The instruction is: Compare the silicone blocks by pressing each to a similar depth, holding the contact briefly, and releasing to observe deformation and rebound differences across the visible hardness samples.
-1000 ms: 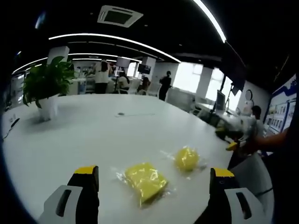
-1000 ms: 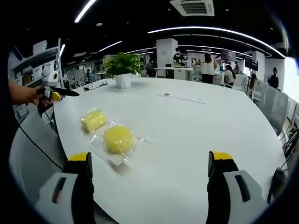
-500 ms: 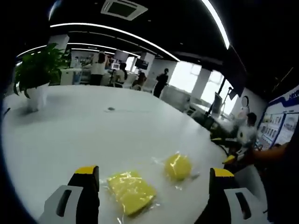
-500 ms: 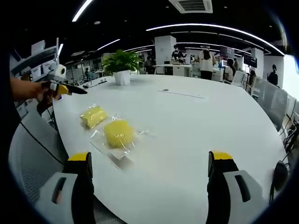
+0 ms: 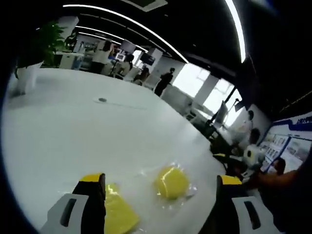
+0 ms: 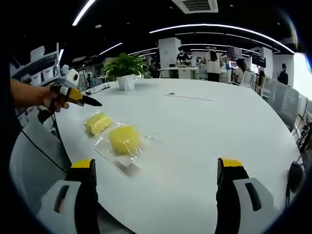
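Two yellow silicone blocks in clear plastic bags lie near the edge of a white table [image 6: 204, 126]. The round block [image 5: 171, 182] [image 6: 124, 140] sits between my left gripper's [image 5: 161, 179] open jaws, a little beyond their tips. The squarish block [image 5: 117, 215] [image 6: 97, 123] lies low beside the left jaw, partly hidden by it. In the right gripper view a hand holds the left gripper [image 6: 90, 101] just above and left of the squarish block. My right gripper [image 6: 156, 163] is open with nothing between its jaws, and the round block lies ahead to its left.
A potted plant [image 6: 126, 69] stands at the far side of the table, with a small round port [image 6: 171, 94] in the tabletop beyond the blocks. A grey chair [image 6: 34, 165] is at the table's near left edge. People stand among desks in the background.
The left gripper has come lower and closer to the blocks, so the squarish block now sits by its left jaw. In the right gripper view it has reached further over the table.
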The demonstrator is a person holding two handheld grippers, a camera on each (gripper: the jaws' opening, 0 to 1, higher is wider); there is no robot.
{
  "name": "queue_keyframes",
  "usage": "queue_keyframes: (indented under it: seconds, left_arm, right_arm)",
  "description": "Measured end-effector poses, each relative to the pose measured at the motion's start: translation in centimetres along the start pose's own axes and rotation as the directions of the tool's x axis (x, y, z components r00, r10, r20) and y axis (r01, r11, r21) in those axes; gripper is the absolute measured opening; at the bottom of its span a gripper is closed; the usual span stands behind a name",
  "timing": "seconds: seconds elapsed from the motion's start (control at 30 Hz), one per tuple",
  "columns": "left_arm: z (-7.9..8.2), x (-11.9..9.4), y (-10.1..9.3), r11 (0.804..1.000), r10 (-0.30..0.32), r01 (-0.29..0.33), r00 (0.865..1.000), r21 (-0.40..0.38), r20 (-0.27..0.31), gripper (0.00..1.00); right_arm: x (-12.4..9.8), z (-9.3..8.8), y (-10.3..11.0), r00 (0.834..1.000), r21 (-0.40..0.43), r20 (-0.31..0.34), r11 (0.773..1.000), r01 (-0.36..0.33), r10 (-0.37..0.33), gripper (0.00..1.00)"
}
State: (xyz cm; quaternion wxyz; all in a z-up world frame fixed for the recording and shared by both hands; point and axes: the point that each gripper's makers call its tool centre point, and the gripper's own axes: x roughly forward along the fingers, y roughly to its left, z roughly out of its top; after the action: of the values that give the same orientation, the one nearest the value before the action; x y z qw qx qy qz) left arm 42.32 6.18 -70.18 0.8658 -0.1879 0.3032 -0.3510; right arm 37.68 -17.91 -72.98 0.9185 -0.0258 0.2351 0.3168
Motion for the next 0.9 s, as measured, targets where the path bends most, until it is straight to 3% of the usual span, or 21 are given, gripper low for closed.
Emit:
queue_keyframes:
  seconds: [0.33,0.9]
  left_arm:
    - [-0.7,2.7,0.2,0.999,-0.006,0.004,0.999,-0.043,-0.048,0.92]
    - [-2.0,5.7,0.9,0.991,0.037,-0.054,0.99,-0.123,-0.139,0.83]
  right_arm:
    - [-0.3,-0.2,-0.2,1.0,0.009,0.003,1.0,0.008,-0.008,0.97]
    - [0.2,-0.3,0.4,1.0,0.018,0.007,1.0,-0.006,0.006,0.97]
